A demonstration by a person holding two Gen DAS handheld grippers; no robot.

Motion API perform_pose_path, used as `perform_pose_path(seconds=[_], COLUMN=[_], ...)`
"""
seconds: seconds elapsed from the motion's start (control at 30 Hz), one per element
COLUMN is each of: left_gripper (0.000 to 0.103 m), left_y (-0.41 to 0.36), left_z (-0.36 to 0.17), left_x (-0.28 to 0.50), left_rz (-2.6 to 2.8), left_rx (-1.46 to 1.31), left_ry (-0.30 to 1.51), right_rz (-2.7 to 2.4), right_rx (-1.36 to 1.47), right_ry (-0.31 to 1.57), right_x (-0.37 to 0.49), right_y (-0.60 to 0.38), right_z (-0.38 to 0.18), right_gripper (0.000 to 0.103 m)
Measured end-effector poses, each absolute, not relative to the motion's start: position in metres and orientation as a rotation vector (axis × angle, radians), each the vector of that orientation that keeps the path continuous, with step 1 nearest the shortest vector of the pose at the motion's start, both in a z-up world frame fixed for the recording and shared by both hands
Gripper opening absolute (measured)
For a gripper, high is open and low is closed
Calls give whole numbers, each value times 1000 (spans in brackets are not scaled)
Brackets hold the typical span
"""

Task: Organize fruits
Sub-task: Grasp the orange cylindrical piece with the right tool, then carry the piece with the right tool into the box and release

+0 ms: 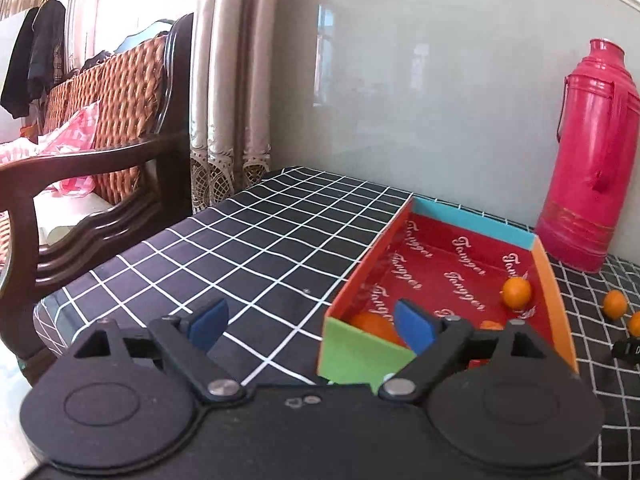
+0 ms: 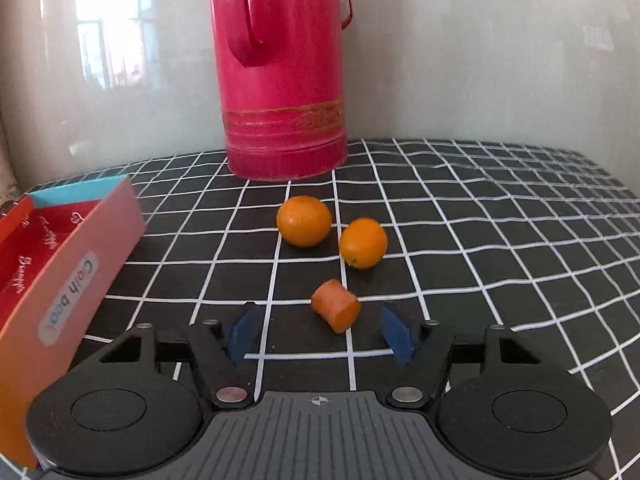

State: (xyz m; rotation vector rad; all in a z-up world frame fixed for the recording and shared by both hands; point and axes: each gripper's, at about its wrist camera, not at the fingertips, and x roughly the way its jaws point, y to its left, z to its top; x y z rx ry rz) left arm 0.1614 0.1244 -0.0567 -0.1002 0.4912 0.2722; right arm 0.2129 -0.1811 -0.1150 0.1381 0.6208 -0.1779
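Nearest in the right wrist view, the right gripper (image 2: 318, 330) hangs low over the black grid tablecloth (image 2: 500, 248), its blue pads parted and gripping nothing. A short carrot chunk (image 2: 336, 305) lies on the cloth just ahead of the fingertips, between their lines but nearer the right pad, untouched by either. It lies on its side, its long axis slanting from far-left to near-right, cut face toward the camera, so the pads would meet it partly across its ends. Beyond it sit two small oranges (image 2: 304, 221) (image 2: 363, 242), close together, and behind them a red thermos (image 2: 280, 80) against the wall.

The left gripper (image 1: 312, 326) is released too, empty, one pad over the near corner of the colourful cardboard box (image 1: 360, 350). Inside the box lie one orange (image 1: 517, 290) by the far right wall and another fruit (image 1: 374, 326) at the near end. The right hand is plainly nearer the loose pieces, so the next pick is probably its job.
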Motion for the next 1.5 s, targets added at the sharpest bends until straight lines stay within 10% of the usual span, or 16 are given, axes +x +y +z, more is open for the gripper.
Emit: perform_pose_path(seconds=[0.13, 1.5], left_gripper=[84, 87], left_y=[132, 141], left_z=[-58, -57], left_x=[161, 157], left_rz=[288, 309], left_rx=[-120, -144], left_ry=[495, 499], right_rz=[-170, 422], right_rx=[100, -17], right_ry=[612, 360], right_x=[215, 146], right_y=[-174, -55], right_z=[-115, -65], right_gripper=[28, 32])
